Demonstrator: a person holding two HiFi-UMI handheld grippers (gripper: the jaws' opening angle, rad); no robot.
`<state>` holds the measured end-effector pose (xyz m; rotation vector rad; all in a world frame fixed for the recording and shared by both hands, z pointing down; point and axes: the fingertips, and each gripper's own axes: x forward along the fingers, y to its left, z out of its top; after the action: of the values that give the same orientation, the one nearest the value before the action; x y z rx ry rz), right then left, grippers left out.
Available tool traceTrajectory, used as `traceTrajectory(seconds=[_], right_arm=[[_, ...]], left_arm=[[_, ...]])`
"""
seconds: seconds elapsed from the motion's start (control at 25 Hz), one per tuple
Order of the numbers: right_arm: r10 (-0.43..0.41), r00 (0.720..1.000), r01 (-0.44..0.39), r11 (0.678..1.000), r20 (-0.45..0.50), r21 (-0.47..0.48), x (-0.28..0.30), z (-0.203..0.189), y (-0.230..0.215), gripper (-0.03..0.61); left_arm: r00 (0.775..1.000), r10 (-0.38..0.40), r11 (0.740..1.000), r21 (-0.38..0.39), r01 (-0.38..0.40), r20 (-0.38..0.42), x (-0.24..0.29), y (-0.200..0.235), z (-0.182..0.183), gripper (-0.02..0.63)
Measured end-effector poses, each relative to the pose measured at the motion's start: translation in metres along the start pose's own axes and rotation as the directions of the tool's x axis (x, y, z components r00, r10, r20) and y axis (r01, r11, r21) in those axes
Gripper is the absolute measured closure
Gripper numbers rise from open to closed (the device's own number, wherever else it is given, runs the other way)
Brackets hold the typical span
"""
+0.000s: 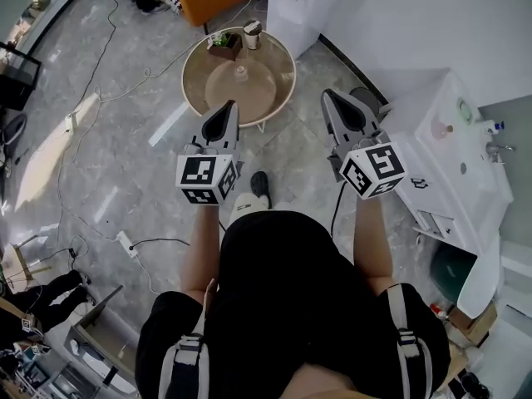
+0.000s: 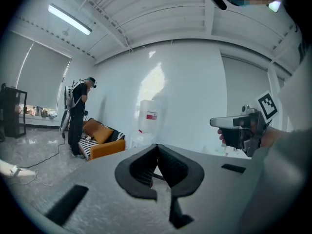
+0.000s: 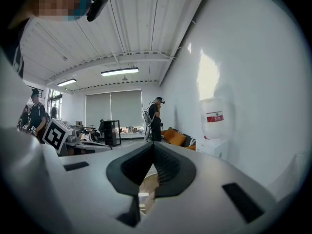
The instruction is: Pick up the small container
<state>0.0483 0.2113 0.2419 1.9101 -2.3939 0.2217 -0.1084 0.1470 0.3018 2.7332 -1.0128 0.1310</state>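
Two grippers are held out side by side above the floor, the left gripper [image 1: 230, 106] and the right gripper [image 1: 328, 96]. Both are clamped fully together with nothing caught between the jaws. The small container [image 1: 241, 72] is parked mid-way on the round table [image 1: 270, 86] just ahead, apparently upright with its long axis vertical, though it's tiny. A red label is spotted on the water jug [image 2: 149, 116], but the writing can't be read.
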Motion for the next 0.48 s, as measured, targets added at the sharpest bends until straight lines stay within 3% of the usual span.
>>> traceTrajectory(seconds=[0.48], right_arm=[[0.096, 0.994, -0.098, 0.994, -0.045, -0.039, 0.098, 0.003, -0.002, 0.575]], left_arm=[[0.999, 0.047, 0.999, -0.015, -0.047, -0.017, 0.049, 0.06, 0.011, 0.597]])
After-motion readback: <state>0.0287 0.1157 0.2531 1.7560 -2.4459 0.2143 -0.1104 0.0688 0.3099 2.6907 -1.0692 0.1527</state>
